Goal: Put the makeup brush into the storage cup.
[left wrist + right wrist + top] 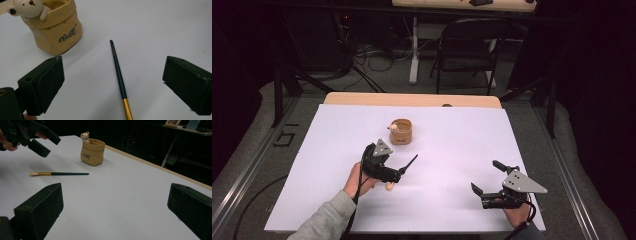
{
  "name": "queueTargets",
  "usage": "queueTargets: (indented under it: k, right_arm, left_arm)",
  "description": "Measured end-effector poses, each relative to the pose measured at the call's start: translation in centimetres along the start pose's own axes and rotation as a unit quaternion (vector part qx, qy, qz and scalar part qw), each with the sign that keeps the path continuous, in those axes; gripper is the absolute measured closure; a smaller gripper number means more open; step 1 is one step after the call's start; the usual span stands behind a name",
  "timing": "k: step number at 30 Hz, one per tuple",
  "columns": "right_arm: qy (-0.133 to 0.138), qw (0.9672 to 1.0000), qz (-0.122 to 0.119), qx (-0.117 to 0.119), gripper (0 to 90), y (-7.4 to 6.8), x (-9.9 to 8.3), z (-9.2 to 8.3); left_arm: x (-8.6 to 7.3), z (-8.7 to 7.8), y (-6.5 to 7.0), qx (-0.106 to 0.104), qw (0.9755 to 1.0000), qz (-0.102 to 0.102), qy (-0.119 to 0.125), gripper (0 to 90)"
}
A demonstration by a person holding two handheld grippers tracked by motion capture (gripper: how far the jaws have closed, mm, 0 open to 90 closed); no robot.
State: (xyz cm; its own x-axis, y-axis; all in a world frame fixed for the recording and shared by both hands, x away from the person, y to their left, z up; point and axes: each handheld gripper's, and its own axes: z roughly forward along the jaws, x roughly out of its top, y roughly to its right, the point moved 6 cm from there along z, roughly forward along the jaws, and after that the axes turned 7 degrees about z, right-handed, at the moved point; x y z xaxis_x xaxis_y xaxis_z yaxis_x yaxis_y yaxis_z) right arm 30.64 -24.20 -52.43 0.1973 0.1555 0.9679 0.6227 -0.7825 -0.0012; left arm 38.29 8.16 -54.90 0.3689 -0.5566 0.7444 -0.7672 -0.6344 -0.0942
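**Fingers spread above a makeup brush**

Fingers (42, 82) of the left gripper (388, 167) are held wide over the makeup brush (119, 77), lying flat on the white surface (452, 150), its long axis running between them. The right gripper (492, 182), also wide, is held well apart.

Both hand-held grippers (394, 172) (487, 177) agape.

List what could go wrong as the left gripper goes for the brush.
1. The brush is thin and lies flat on the white sheet; the left gripper, jaws wide open above it, may scrape the sheet or pinch badly.
2. The holder stands close by; a swing could tip it.
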Motion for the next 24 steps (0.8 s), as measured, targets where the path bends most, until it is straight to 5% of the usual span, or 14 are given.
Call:
queueTargets:
  k: [11, 24]
  right_arm:
    - [0.001, 1.0, 0.002, 0.001, 0.0, 0.0, 0.0, 0.1]
    - [-0.004, 1.0, 0.002, 0.001, 0.0, 0.1, -0.1, 0.0]
  left_arm:
    - [0.2, 0.5, 0.3, -0.008, 0.9976, 0.0, -0.069, 3.3]
    - [0.5, 1.4, -0.1, -0.031, 0.986, -0.01, -0.164, 1.5]
